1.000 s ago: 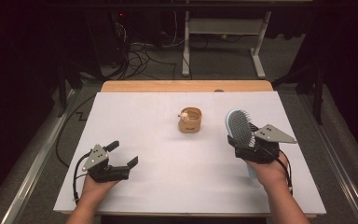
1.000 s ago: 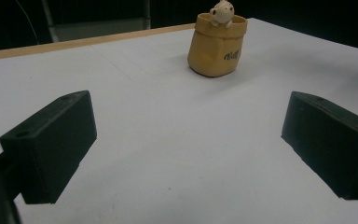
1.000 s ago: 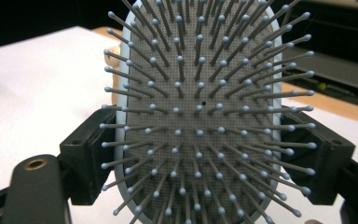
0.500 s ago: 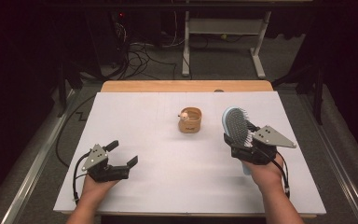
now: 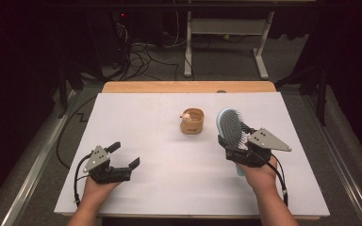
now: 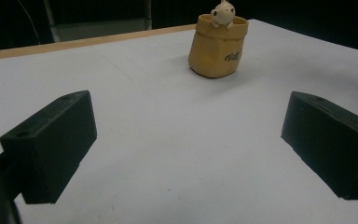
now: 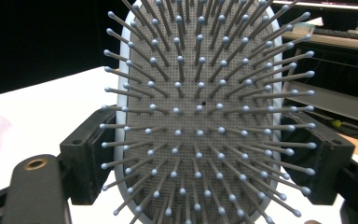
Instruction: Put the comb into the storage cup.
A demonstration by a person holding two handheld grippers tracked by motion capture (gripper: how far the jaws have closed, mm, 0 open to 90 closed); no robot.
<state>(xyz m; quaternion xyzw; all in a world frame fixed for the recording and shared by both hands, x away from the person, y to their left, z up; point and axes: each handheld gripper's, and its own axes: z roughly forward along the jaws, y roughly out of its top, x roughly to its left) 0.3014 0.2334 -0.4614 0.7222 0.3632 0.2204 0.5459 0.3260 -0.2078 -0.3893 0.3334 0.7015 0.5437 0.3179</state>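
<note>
Hairbrush (image 5: pixel 231 126) upright in right hand-held gripper (image 5: pixel 239 153), beside small tan pot (image 5: pixel 192 121).

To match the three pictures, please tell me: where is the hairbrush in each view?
High view: hairbrush right of centre, held in the right gripper.
Left gripper view: not in it.
Right gripper view: hairbrush fills the centre, bristles facing the camera.
Shared landmark: white table.

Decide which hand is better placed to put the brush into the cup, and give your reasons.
Right, most likely. Its claw already grips the brush, just beside the cup. The left claw is open, holds nothing, and sits farther away.
</note>
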